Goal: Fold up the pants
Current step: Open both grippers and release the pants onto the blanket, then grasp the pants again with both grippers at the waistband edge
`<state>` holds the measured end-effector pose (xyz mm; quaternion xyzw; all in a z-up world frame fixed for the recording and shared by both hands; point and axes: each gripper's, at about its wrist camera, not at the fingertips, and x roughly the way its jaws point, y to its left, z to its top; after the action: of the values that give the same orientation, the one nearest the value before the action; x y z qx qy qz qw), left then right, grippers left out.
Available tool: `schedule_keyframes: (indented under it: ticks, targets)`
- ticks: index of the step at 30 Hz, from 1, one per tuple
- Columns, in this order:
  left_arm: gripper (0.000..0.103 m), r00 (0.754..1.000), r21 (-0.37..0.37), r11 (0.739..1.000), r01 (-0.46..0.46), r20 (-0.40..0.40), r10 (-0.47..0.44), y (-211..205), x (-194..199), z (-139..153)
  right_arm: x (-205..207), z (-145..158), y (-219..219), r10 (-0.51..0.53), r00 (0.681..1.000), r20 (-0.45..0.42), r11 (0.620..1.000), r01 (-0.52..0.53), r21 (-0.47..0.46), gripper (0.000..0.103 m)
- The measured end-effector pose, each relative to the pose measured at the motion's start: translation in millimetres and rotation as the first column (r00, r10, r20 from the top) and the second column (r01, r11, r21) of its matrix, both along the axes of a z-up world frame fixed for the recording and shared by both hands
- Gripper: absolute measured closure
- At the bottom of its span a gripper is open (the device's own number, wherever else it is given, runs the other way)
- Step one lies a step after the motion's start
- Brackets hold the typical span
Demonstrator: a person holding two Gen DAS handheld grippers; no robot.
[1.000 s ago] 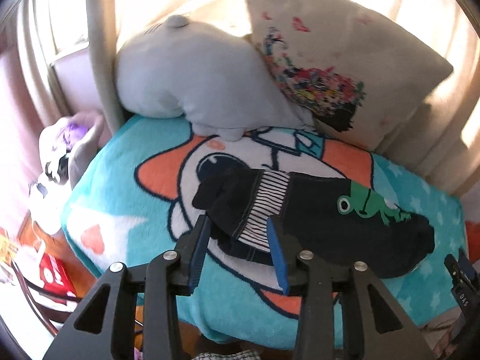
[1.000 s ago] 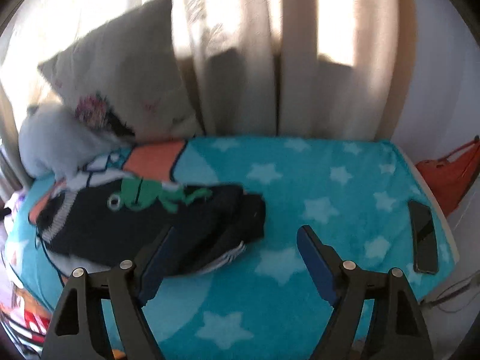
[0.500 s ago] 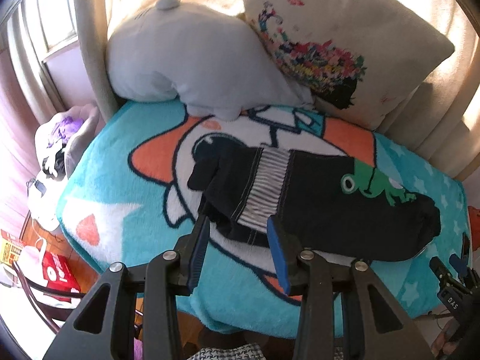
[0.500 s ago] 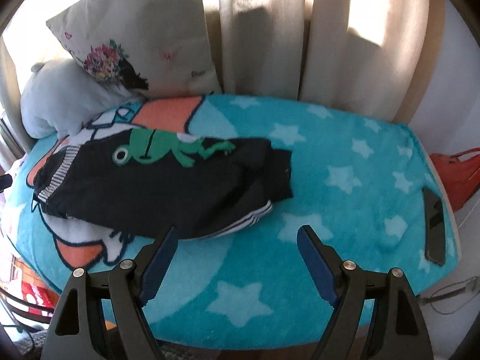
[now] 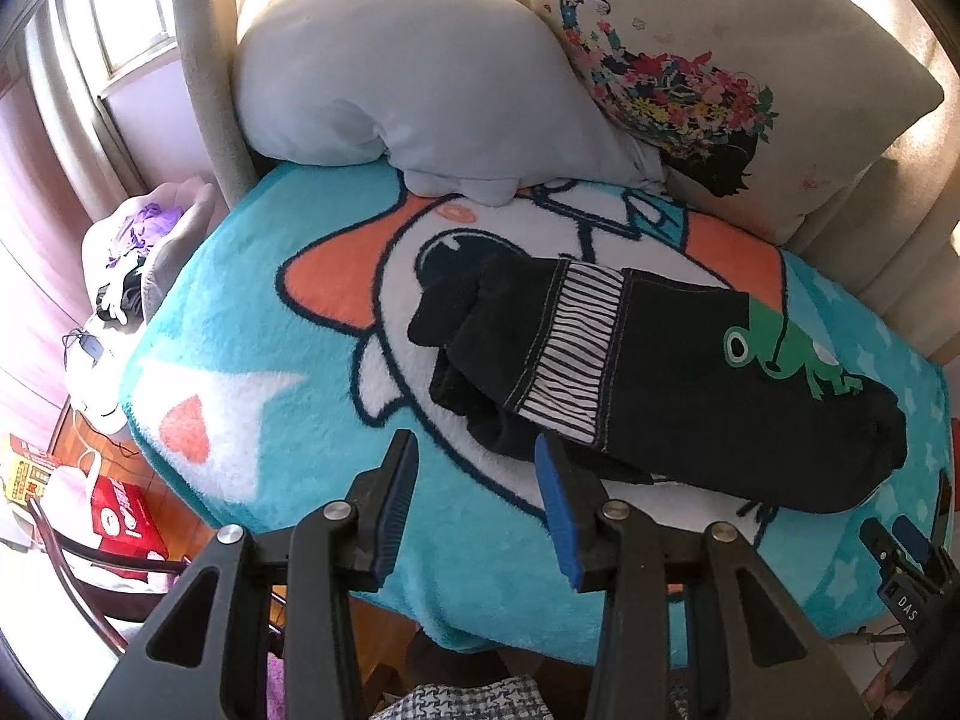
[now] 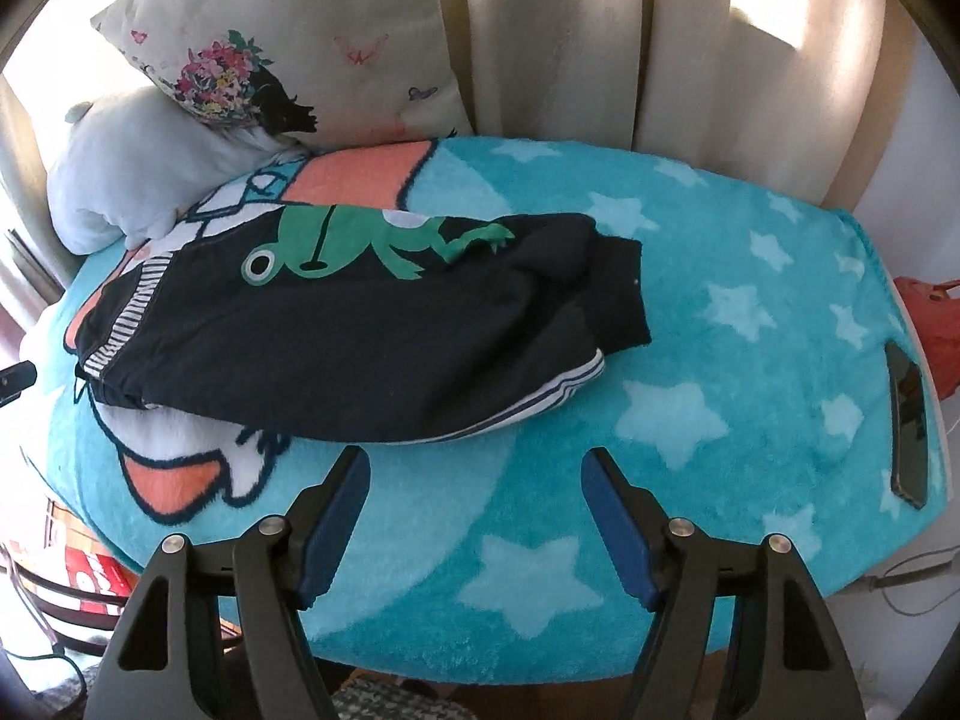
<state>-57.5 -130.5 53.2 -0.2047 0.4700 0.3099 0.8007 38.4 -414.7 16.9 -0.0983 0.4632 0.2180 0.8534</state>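
Dark pants (image 5: 678,384) with a green frog print and a black-and-white striped band lie folded in a bundle on a turquoise star blanket (image 5: 252,312). They also show in the right wrist view (image 6: 336,324). My left gripper (image 5: 477,462) is open and empty, just in front of the striped end of the pants, above the blanket. My right gripper (image 6: 477,474) is open wide and empty, above the blanket in front of the pants' near edge.
A grey plush cushion (image 5: 414,90) and a floral pillow (image 5: 720,66) lean at the back. A dark phone (image 6: 909,426) lies near the blanket's right edge. Curtains (image 6: 600,36) hang behind. A red box (image 5: 123,516) and clutter sit on the floor at left.
Both grippers have drawn back and up from the pants, so more of the blanket shows. The pants have not moved. Both grippers stay open.
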Motion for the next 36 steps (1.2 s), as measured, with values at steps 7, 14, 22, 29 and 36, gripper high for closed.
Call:
schedule_keyframes:
  ticks: [7, 14, 22, 29, 36]
  targets:
    - [0.063, 1.000, -0.018, 1.000, 0.020, -0.001, -0.020, -5, 10, -2, 9, -7, -9, -0.027, 0.999, -0.023, 1.000, 0.027, 0.002, 0.026]
    - [0.063, 1.000, -0.023, 0.999, 0.026, -0.014, -0.026, -9, 17, -6, 17, -13, -17, -0.050, 0.998, -0.047, 0.999, 0.050, 0.007, 0.026]
    - [0.060, 1.000, -0.067, 0.998, 0.014, -0.005, -0.014, -8, 17, -11, 19, -16, -21, -0.049, 0.997, -0.056, 0.999, 0.049, 0.003, 0.026]
    - [0.060, 0.977, -0.232, 0.962, -0.146, 0.117, 0.177, 57, -20, -5, 22, -21, -33, -0.057, 0.993, -0.099, 0.997, 0.063, 0.049, 0.026]
    - [0.060, 0.967, -0.416, 0.896, -0.156, 0.123, 0.225, 94, -32, -22, 47, -27, -40, -0.065, 0.976, -0.206, 0.963, 0.115, 0.242, 0.026]
